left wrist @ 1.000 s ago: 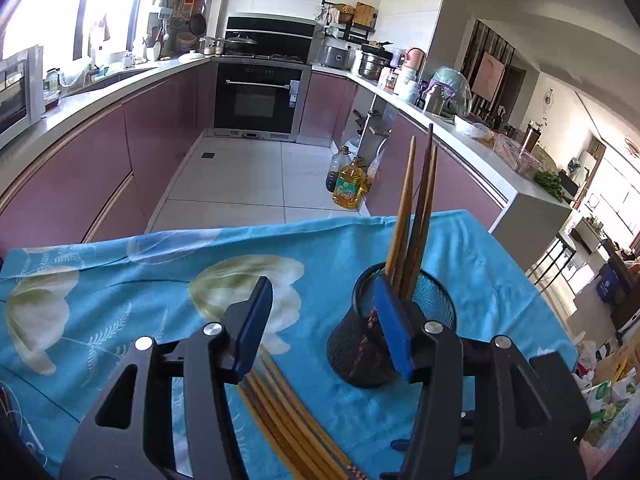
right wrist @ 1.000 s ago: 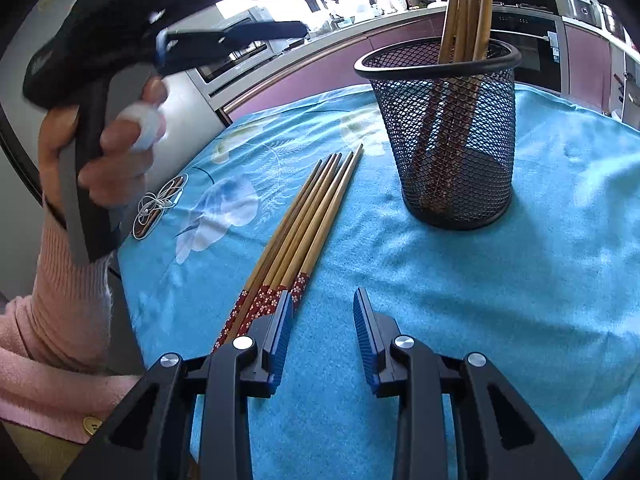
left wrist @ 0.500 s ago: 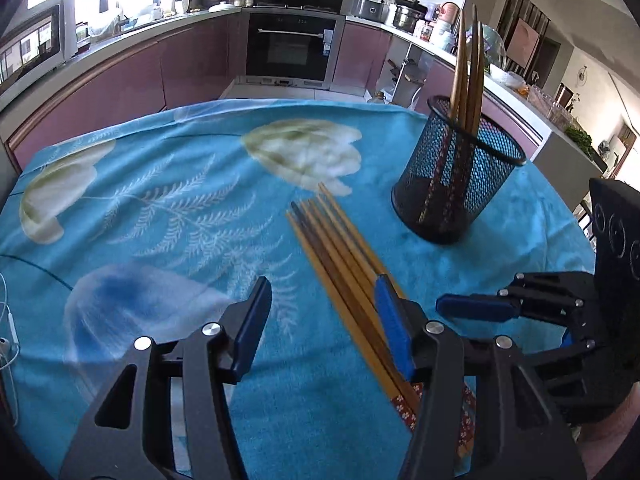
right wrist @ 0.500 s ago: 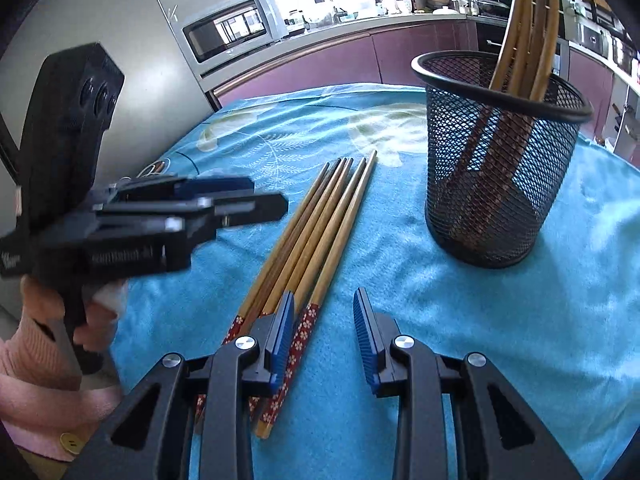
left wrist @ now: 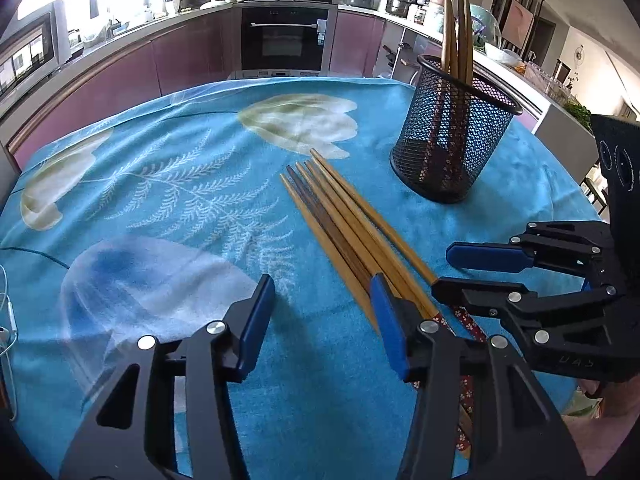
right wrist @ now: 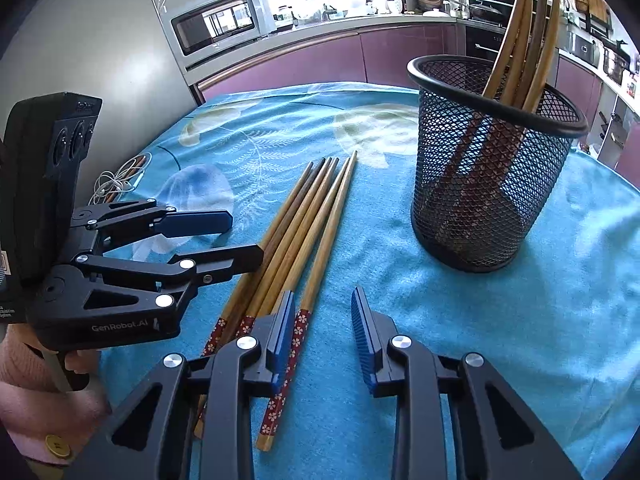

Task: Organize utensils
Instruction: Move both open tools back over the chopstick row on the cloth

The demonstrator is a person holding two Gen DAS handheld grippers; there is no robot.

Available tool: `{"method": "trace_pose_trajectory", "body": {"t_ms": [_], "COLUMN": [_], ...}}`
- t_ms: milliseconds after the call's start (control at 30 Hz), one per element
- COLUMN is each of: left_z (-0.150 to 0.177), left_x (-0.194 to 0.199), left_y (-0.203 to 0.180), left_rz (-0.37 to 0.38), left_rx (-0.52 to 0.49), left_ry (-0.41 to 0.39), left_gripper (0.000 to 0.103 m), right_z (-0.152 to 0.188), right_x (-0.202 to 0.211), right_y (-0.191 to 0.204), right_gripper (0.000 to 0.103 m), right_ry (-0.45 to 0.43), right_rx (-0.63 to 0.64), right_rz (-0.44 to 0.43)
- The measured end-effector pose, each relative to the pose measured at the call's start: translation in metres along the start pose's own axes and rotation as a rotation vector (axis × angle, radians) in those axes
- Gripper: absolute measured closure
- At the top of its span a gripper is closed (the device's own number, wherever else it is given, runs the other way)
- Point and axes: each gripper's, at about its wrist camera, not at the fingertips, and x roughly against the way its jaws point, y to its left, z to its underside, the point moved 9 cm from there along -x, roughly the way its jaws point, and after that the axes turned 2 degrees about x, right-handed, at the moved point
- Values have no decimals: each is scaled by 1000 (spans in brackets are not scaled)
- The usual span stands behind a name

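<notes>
A bundle of chopsticks (left wrist: 352,224) lay flat on the blue cloth (left wrist: 180,184), tips toward the black mesh holder (left wrist: 452,144), which stood upright nearby and apart from them; further chopsticks stood inside it. The left gripper (left wrist: 320,320) hung low over the cloth, its jaws roughly half parted and closing, with bare cloth between them. Its right-hand pad (left wrist: 386,328) lay over the edge of the bundle; contact could not be confirmed. The right gripper (right wrist: 322,326) had narrower jaws, also closing, and gripped nothing: the outermost chopstick ran just beside its left pad (right wrist: 282,332). Only the right wrist view showed the red flowered handle ends (right wrist: 298,334), a white earphone cable (right wrist: 116,186) at the cloth's edge, a microwave (right wrist: 220,24) behind, and the pink sleeve (right wrist: 36,404) carrying the left gripper. Only the left wrist view showed the oven (left wrist: 286,36) and the right gripper from the side, its fingers hovering over the handle ends
</notes>
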Motion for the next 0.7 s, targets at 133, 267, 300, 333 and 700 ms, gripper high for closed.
{"method": "trace_pose_trajectory", "body": {"t_ms": [133, 267, 300, 333, 700], "left_z": [0, 0, 0, -1, -3], "left_x": [0, -1, -1, -1, -4], "left_y": [2, 0, 0, -1, 1], "left_rz": [-2, -13, -13, -13, -28], "left_rx": [-9, -26, -28, -32, -22], "left_ry": [9, 13, 14, 15, 10], "left_gripper": [55, 55, 56, 58, 71], "right_z": [2, 1, 1, 0, -11], "right_x": [2, 1, 0, -1, -11], "right_y": [-4, -3, -3, -2, 0], "right_gripper": [80, 81, 81, 81, 81], "right_ry": [3, 4, 4, 4, -1], "right_rx": [-4, 2, 6, 10, 53], "right_rz": [15, 28, 33, 38, 92]}}
